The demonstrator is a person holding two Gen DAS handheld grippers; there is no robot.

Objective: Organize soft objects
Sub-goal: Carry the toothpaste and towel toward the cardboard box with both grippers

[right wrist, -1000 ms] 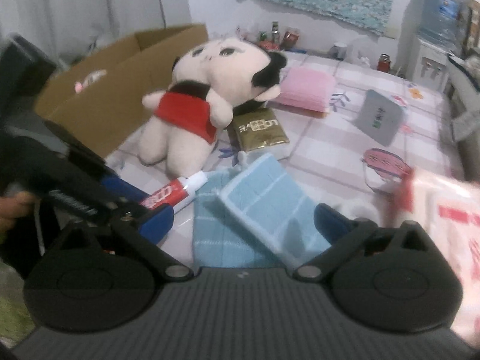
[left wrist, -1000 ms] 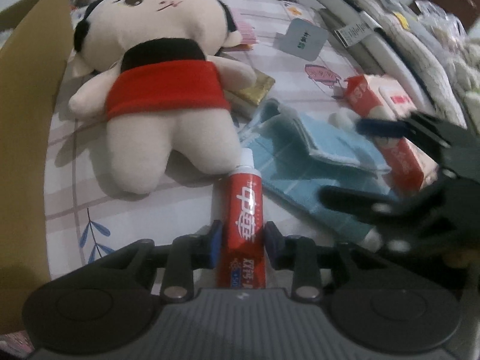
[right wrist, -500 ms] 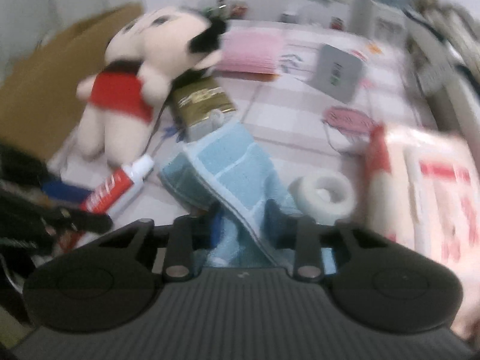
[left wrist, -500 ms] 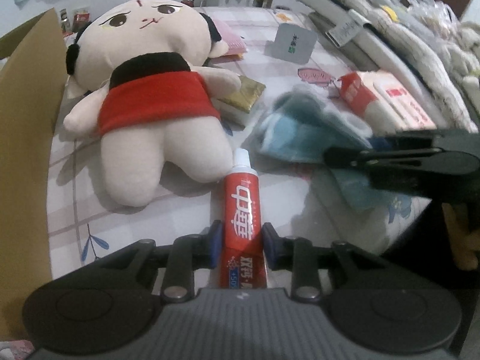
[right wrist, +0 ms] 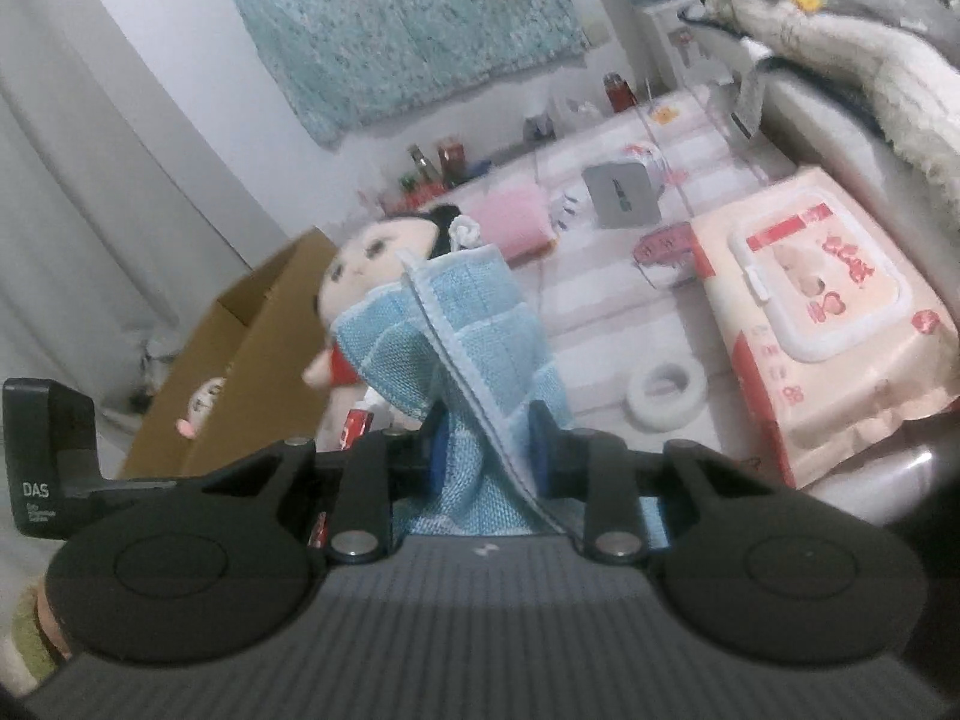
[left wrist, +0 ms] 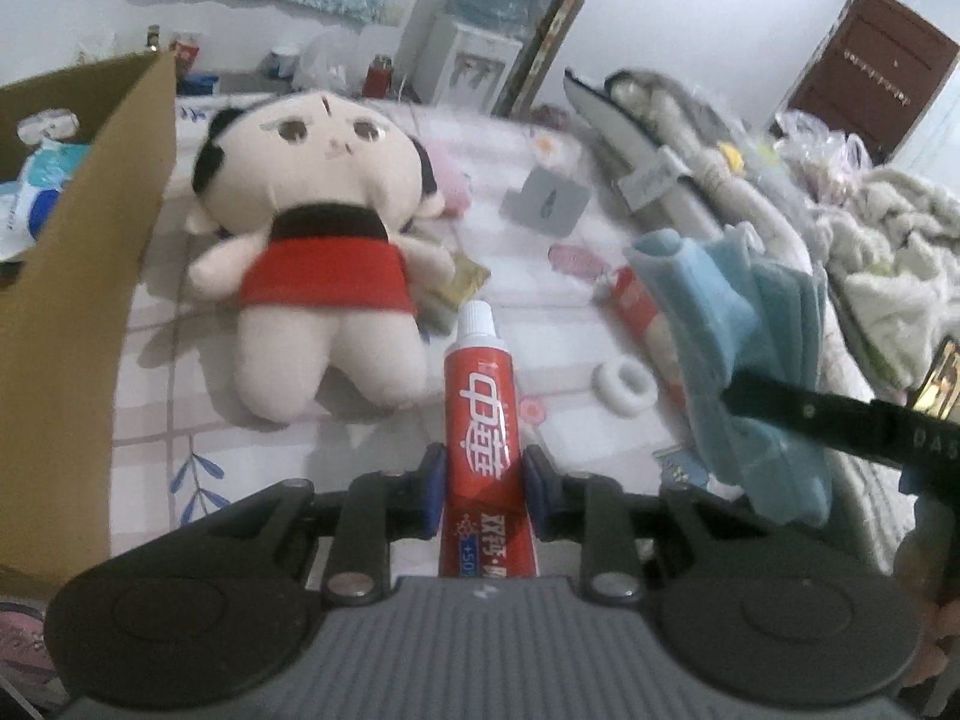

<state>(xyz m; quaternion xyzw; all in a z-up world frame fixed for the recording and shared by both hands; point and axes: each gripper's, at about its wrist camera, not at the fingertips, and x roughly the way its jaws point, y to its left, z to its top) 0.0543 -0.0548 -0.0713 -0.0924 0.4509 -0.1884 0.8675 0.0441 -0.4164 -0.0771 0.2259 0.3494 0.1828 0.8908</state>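
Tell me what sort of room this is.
Probably a lived-in bedroom or spare room at home: a patterned sheet covers the work surface, bedding is heaped alongside, and a water dispenser stands against the wall.

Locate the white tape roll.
The tape roll lies on the bedspread right of centre in the left wrist view, between the toothpaste and the lifted blue towel, just below the wipes pack.

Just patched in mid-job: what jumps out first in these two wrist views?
The big plush doll in a red skirt lies face-up mid-table beside the open cardboard box. The left gripper is shut on a red toothpaste tube, and the right gripper holds a blue cloth lifted off the table.
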